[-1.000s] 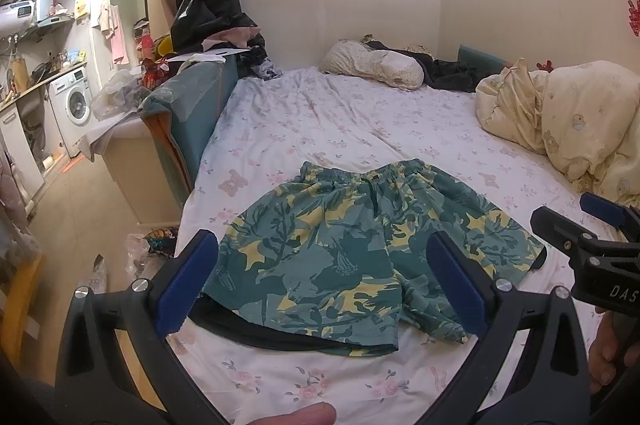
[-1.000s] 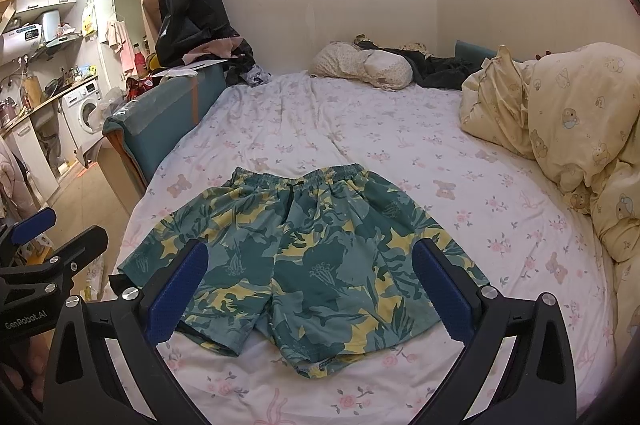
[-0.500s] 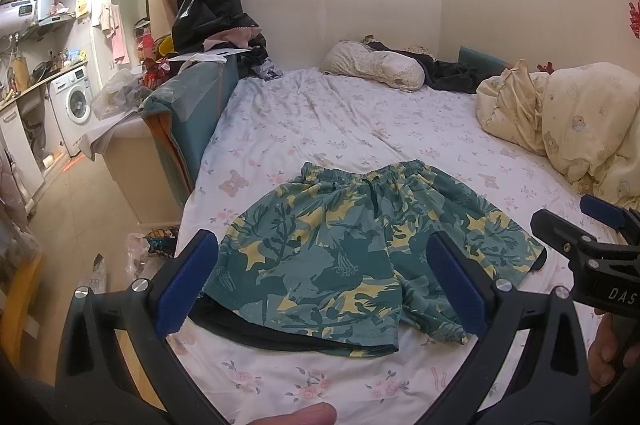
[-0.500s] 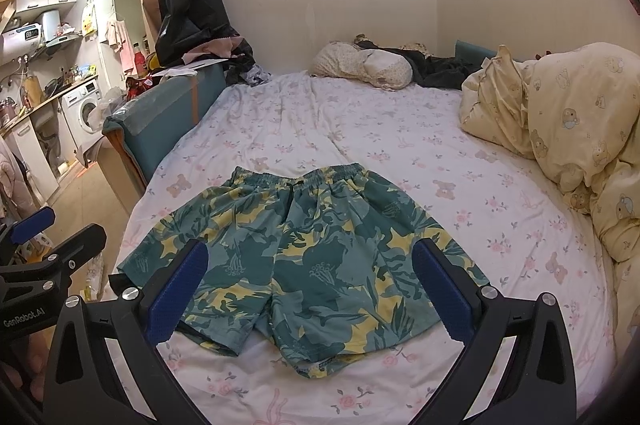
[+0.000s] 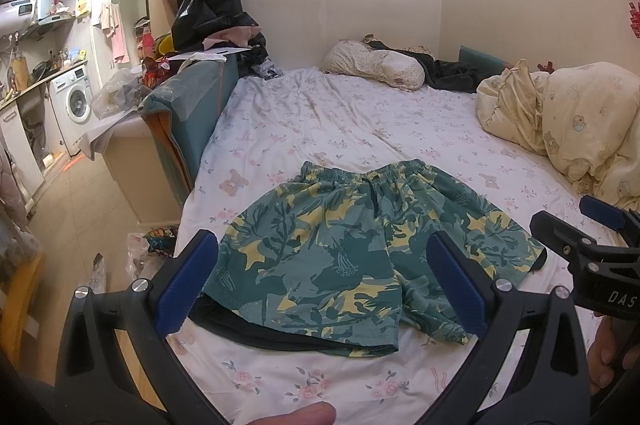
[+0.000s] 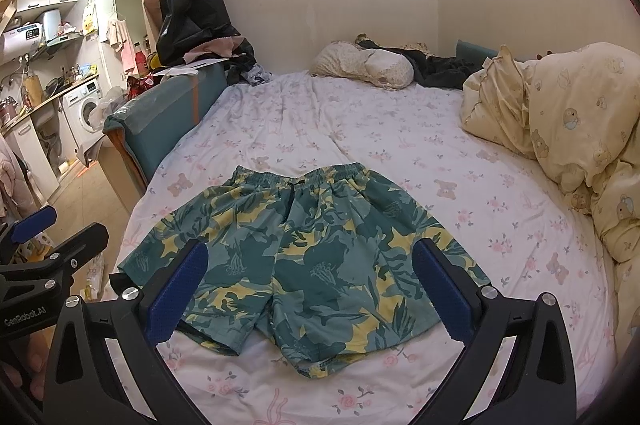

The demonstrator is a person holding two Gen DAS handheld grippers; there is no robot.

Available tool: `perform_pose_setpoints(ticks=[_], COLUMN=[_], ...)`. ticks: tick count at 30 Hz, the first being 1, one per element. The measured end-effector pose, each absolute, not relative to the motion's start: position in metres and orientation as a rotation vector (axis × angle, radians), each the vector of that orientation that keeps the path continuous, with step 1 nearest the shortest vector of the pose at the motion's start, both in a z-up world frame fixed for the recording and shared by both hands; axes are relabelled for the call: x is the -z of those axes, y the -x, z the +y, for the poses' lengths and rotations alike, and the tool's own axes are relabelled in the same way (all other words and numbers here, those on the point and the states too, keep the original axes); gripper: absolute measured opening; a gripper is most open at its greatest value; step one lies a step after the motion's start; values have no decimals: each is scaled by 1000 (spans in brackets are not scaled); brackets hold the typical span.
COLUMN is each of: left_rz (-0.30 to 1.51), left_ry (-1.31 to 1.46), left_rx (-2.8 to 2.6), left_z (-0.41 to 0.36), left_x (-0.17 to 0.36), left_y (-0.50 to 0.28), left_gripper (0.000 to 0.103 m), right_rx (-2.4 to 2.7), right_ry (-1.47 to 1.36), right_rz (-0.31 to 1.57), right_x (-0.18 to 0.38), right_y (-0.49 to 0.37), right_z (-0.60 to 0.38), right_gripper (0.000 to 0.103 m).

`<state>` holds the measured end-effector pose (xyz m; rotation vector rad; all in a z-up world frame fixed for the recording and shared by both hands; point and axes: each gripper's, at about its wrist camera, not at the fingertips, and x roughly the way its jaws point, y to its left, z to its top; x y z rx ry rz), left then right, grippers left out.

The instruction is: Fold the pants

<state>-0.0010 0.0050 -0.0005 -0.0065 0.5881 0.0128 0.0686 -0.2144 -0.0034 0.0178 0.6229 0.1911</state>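
Green-yellow leaf-print shorts (image 6: 300, 257) flat on floral bedsheet (image 6: 360, 129); both grippers' (image 5: 320, 285) (image 6: 308, 289) jaws wide, empty.

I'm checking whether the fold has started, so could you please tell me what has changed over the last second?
Nothing has visibly changed. The shorts lie spread flat on the bed as before, and the left gripper and right gripper hang open above them in the same places, holding nothing.

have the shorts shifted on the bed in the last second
No. In the right wrist view the shorts lie flat, waistband at the same spot below the pillow.
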Motion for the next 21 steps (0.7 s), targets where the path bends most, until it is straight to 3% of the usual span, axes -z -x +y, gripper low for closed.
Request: perform_pose_setpoints(ticks=[8, 14, 19, 21], left_rz=[612, 672, 734, 757], left_ry=[38, 57, 48, 62], left_rx=[-14, -25, -53, -59], left_z=[10, 11, 16, 20], left_x=[2, 6, 16, 20], left_y=[-3, -19, -30, -35], left_gripper=[102, 102, 102, 102], right_rx=[-191, -136, -2, 51], right_ry=[-62, -238, -420, -479], right_rz=[651, 753, 928, 1001], right_x=[7, 10, 56, 87], right_y=[-73, -113, -172, -189], right_z=[-221, -295, -379, -409], right_gripper=[103, 103, 103, 97])
